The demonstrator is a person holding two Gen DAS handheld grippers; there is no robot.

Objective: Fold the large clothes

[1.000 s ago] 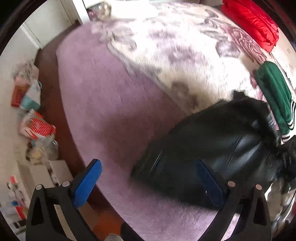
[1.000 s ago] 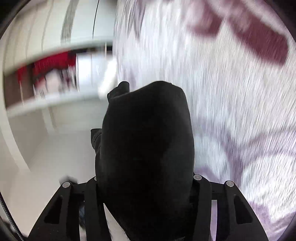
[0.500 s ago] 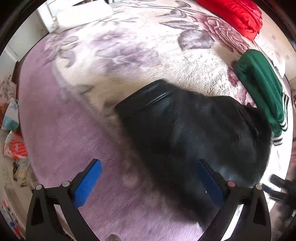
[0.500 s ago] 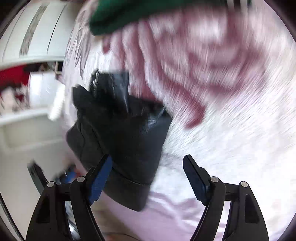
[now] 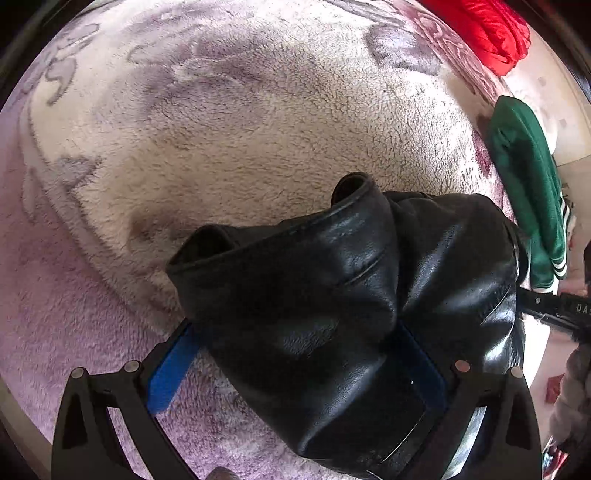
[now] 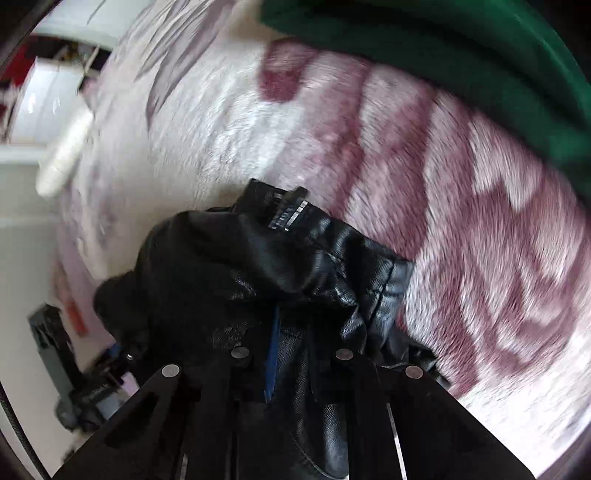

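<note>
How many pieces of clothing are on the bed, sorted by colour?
Black: 1, the leather jacket
Green: 1, the folded green garment
Red: 1, the red garment
Total: 3

The black jacket (image 5: 332, 295) looks like glossy, finely grained leather, creased and shiny. Under it the blanket (image 5: 240, 122) is thick, fuzzy plush fleece. The green garment (image 5: 528, 177) is matt knit cloth.

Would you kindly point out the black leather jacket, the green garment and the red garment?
black leather jacket (image 5: 325, 302): left wrist view, on its creased middle panel.
green garment (image 5: 528, 177): left wrist view, on its folded body.
red garment (image 5: 484, 29): left wrist view, on its bunched fabric.
</note>
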